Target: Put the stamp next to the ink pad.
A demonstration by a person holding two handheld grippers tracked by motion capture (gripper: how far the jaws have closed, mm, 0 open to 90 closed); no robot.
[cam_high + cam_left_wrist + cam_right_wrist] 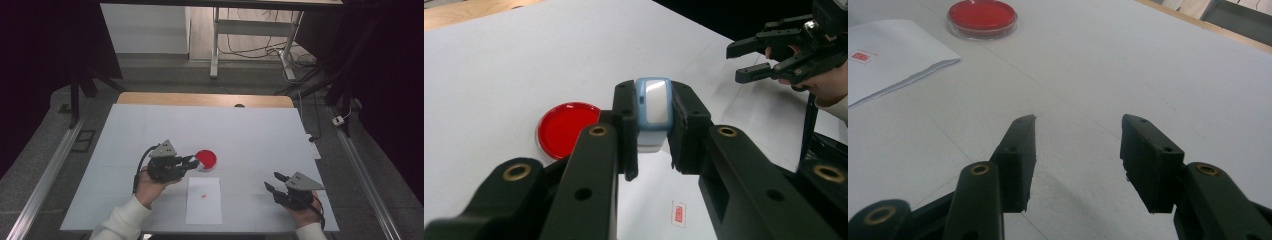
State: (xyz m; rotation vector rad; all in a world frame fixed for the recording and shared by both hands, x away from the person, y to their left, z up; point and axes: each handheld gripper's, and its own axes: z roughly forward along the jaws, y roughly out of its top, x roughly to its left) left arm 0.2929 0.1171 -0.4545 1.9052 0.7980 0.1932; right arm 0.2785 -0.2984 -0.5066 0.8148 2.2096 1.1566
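White covering on the table, dark room all round, a bare desk frame beyond the far edge. Left gripper sits just left of centre, jaws clamped tight on a small blue-and-white stamp, held upright with its white face toward the camera in the left gripper view. Red dish lies touching or just past the jaw tips, at about 2 o'clock from the hand. White sheet of paper lies just below, at 5 o'clock from the left gripper, with a small red mark already on it. Right gripper rests near the table's 4 o'clock corner, jaws part open, nothing between them.

Judged step: stamp in hand, at or beside the ink dish. Next move likely calls for pressing the stamp down flat, on the dish or the sheet; which, cannot tell.
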